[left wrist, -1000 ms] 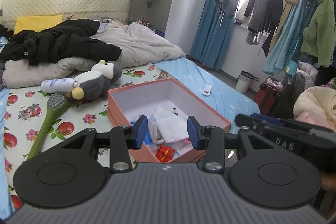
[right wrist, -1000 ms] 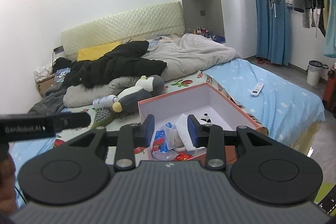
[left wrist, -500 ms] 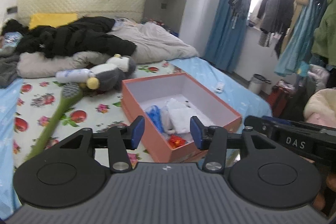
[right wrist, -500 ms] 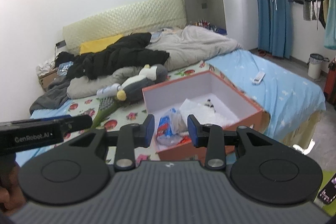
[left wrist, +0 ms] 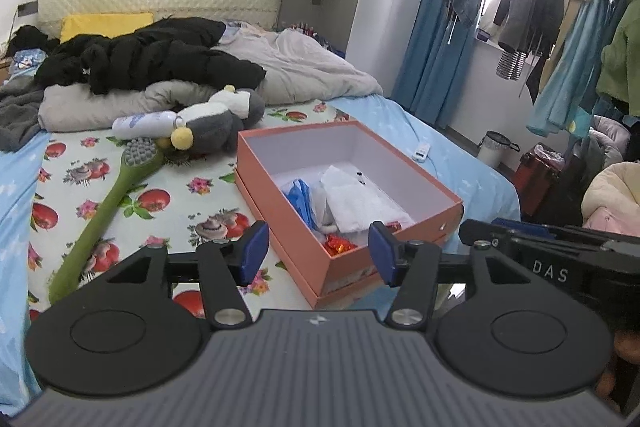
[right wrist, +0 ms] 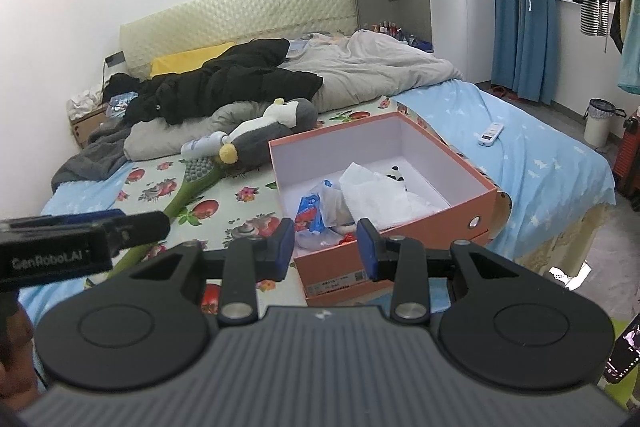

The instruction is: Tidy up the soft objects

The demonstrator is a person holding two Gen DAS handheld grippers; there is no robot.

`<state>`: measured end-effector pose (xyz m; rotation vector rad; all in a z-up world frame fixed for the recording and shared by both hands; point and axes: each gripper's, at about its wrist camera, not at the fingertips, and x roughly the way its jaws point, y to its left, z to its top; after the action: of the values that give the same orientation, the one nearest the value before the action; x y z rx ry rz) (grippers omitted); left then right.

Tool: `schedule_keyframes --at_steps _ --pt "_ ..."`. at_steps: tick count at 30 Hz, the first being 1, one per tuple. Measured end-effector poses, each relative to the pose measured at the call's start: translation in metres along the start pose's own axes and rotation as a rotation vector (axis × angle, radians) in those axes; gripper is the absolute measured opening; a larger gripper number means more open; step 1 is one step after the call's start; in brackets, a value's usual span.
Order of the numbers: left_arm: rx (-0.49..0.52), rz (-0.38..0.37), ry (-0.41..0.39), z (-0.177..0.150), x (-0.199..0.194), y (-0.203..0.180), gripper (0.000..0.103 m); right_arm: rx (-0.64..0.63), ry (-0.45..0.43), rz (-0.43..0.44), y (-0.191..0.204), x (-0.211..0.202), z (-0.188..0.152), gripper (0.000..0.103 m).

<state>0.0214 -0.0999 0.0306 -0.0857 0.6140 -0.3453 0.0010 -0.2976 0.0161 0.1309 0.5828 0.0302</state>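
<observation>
An open orange box (left wrist: pixel 280 179) (right wrist: pixel 440 223) sits on the bed and holds white and blue plastic bags (left wrist: pixel 352 199) (right wrist: pixel 376 191) and a red wrapper. A grey and white plush penguin (left wrist: pixel 216 119) (right wrist: pixel 272 127) lies beyond the box's far left corner. My left gripper (left wrist: pixel 318 253) hovers in front of the box's near end, its jaws opening with nothing between them. My right gripper (right wrist: pixel 326 247) also hangs before the box, jaws apart and empty.
A green long-handled brush (left wrist: pixel 108 203) (right wrist: pixel 188 195) and a white bottle (left wrist: pixel 144 125) lie left of the box. A black jacket (left wrist: pixel 148 63) and grey duvet (left wrist: pixel 304 67) cover the far bed. A remote (right wrist: pixel 490 134) lies on the blue sheet. Clothes hang at right.
Both grippers have sunk and drifted, so the box now sits lower-right and nearer in the left view. The left jaws have spread wider. The right jaws kept their gap.
</observation>
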Motion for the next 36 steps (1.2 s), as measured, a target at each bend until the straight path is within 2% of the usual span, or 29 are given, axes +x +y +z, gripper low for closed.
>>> schedule_keyframes --at_steps 3,5,7,9,10,11,12,21,36 --pt "-0.009 0.004 0.011 -0.003 0.0 0.002 0.064 0.001 0.002 0.007 0.0 0.0 0.0 0.037" --pt "-0.023 0.009 0.015 -0.003 0.0 0.005 0.073 0.001 -0.002 0.008 -0.001 0.0 -0.001 0.038" --pt "-0.04 0.014 0.011 -0.003 -0.002 0.009 0.087 -0.003 0.0 0.009 -0.001 0.0 0.0 0.038" --pt "-0.049 0.015 0.006 -0.003 -0.004 0.012 0.092 -0.003 0.006 0.007 -0.002 0.002 0.0 0.055" --pt "-0.053 0.02 0.005 -0.003 -0.005 0.014 0.095 -0.001 0.006 -0.005 -0.003 0.002 0.0 0.074" --pt "-0.055 0.028 0.006 -0.003 -0.005 0.015 0.096 -0.002 0.002 -0.012 -0.003 0.002 0.001 0.085" --pt "-0.054 0.04 0.009 -0.003 -0.006 0.016 0.097 -0.005 -0.004 -0.014 -0.003 0.002 0.001 0.087" --pt "-0.041 0.087 0.004 -0.001 -0.015 0.018 0.102 -0.024 0.023 -0.023 0.0 0.005 0.001 0.087" --pt "-0.031 0.087 0.03 0.008 -0.01 0.017 0.102 -0.024 0.014 -0.057 -0.001 0.001 0.004 0.088"
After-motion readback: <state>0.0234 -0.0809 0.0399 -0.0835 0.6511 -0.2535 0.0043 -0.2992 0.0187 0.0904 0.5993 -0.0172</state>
